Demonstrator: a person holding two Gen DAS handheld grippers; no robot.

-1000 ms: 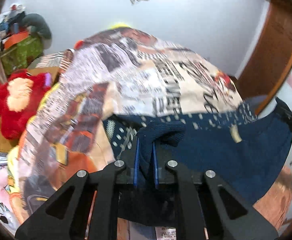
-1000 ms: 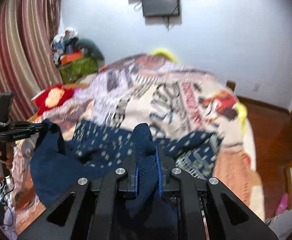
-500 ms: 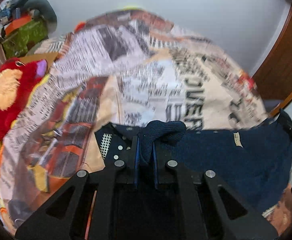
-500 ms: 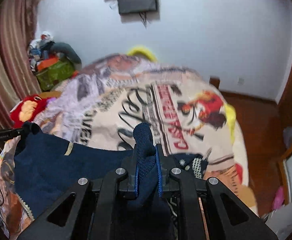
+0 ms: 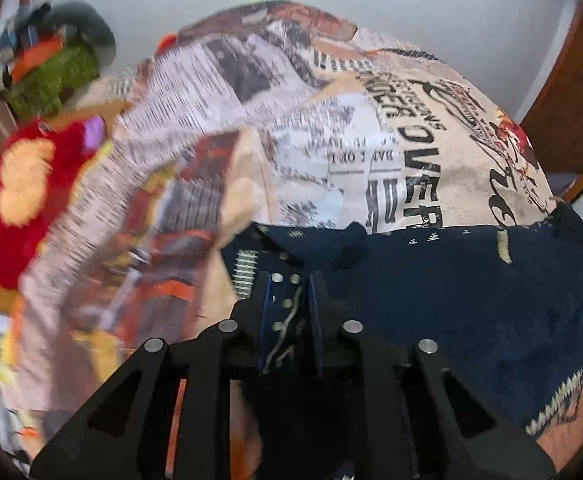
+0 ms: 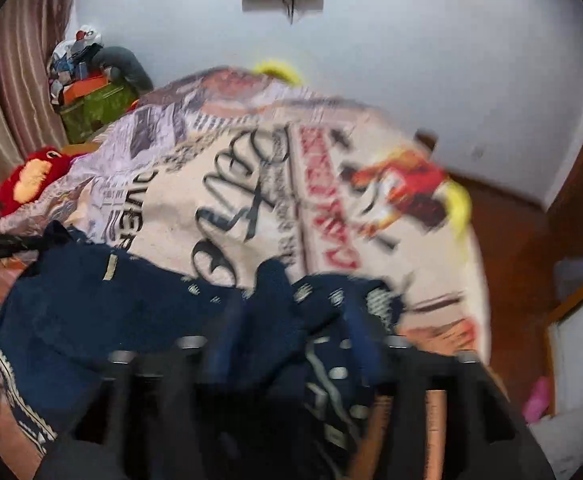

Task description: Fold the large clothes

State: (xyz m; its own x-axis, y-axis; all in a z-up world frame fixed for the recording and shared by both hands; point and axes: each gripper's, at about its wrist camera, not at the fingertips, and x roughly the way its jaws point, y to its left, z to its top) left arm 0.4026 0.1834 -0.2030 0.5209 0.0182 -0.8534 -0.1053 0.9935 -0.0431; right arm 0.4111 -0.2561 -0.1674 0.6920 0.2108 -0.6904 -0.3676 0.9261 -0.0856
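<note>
Spread on the printed bedcover (image 5: 371, 152) directly ahead of both grippers: the knitted garment (image 5: 471, 292). Off left, beside the bedcover: a plush toy (image 5: 19, 192). Behind that, against the wall: a piled box (image 6: 91, 108).

A navy patterned garment (image 5: 463, 292) is seen spread on a newsprint-patterned bedspread (image 5: 291, 128), the left gripper (image 5: 289, 280) just opened slightly above its edge.

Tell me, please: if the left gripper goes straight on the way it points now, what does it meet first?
Most likely the navy garment lying under the left gripper, whose jaws have just been opening. Its patterned fabric shows between them. Beyond lies the printed bedspread; depth is unclear.
</note>
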